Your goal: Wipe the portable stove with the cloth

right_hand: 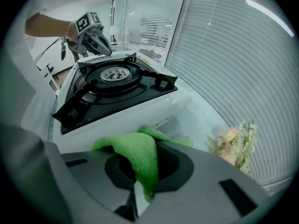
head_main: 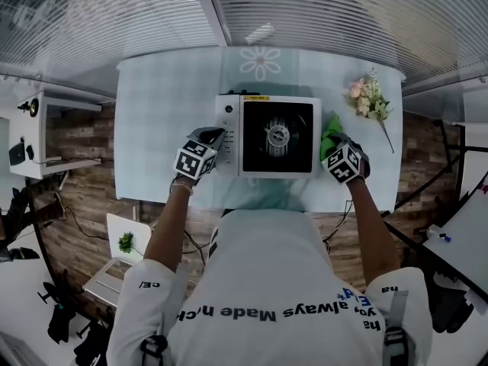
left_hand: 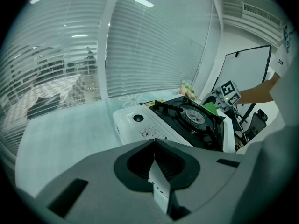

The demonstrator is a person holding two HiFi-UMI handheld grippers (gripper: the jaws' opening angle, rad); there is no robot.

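A white portable stove [head_main: 267, 105] with a black top and round burner [head_main: 277, 136] stands in the middle of the pale table [head_main: 168, 105]. The green cloth [head_main: 331, 133] lies against the stove's right side, pinched in my right gripper [head_main: 338, 152]; in the right gripper view the cloth [right_hand: 138, 155] folds between the shut jaws beside the stove [right_hand: 121, 101]. My left gripper [head_main: 207, 143] sits at the stove's left front corner, shut and holding nothing. The left gripper view shows the stove [left_hand: 187, 122] ahead, with its knob [left_hand: 138, 118] facing me.
A bunch of artificial flowers [head_main: 371, 101] lies at the table's right end, also visible in the right gripper view as flowers [right_hand: 236, 141]. Slatted blinds [head_main: 320, 10] close the far side. A laptop [head_main: 118, 261] sits on the floor at the lower left.
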